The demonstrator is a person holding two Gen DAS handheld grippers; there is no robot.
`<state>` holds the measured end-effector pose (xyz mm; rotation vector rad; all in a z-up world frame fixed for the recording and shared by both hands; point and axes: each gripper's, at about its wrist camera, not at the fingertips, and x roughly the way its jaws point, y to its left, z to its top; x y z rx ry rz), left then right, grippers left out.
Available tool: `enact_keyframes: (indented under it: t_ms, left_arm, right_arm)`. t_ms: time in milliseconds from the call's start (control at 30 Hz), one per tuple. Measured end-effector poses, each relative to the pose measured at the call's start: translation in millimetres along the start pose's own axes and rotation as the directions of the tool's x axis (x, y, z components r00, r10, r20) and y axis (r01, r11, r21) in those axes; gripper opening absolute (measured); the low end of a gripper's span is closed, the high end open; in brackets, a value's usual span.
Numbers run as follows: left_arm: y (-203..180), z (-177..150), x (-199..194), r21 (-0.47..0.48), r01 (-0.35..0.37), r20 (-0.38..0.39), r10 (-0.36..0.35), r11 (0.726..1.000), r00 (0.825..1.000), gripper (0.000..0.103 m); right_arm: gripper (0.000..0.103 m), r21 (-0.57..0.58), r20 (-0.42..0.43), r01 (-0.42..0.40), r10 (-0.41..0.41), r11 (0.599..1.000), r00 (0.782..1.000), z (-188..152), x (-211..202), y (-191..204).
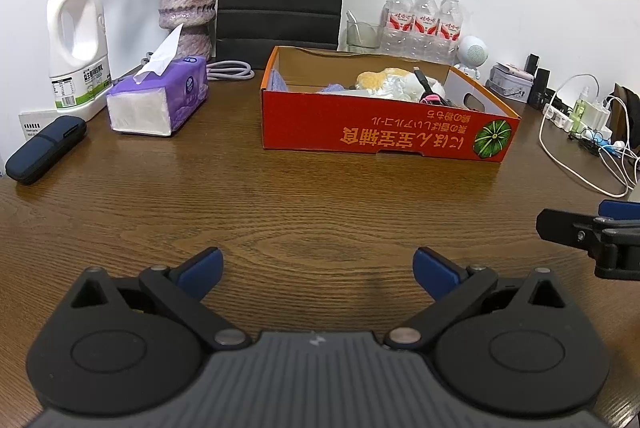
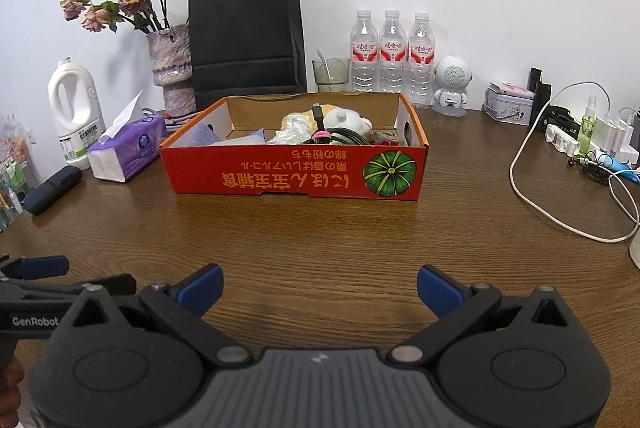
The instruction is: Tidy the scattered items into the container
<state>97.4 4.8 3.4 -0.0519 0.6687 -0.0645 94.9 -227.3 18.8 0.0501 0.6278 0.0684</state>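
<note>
A red cardboard box [image 1: 376, 132] [image 2: 280, 174] stands on the brown wooden table, past both grippers. Inside it lie a plush toy [image 1: 390, 82] [image 2: 344, 118], a black cable with a pink band [image 1: 430, 92] [image 2: 320, 136], a purple cloth [image 1: 278, 80] [image 2: 202, 136] and crumpled plastic [image 2: 294, 128]. My left gripper [image 1: 318, 270] hovers low over bare table, open and holding nothing. My right gripper [image 2: 319, 288] is likewise open and holding nothing, a little to the right of the left one. The right gripper's fingers [image 1: 560, 224] show at the right edge of the left wrist view.
A purple tissue pack [image 1: 160, 100] [image 2: 128, 148], a white jug [image 1: 78, 48], a dark case [image 1: 46, 148] [image 2: 52, 190] and a vase [image 1: 186, 8] stand left of the box. Behind it are a black bag [image 2: 246, 36] and three water bottles [image 2: 392, 56]. Chargers and white cables [image 2: 560, 196] lie right.
</note>
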Motion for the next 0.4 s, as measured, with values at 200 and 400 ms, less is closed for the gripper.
enact_keyframes:
  t_ms: [200, 400]
  left_arm:
    - [-1.6, -0.4, -0.8, 0.0, 0.003, -0.001, -0.003, 1.0, 1.0, 0.103]
    - [-7.4, -1.5, -1.0, 0.036, 0.012, 0.014, -0.013, 0.999, 1.0, 0.103]
  right_arm:
    - [0.103, 0.001, 0.0, 0.001, -0.001, 1.0, 1.0, -0.1, 0.1, 0.0]
    - [0.103, 0.0, 0.0, 0.0, 0.0, 1.0, 1.0, -0.1, 0.2, -0.2]
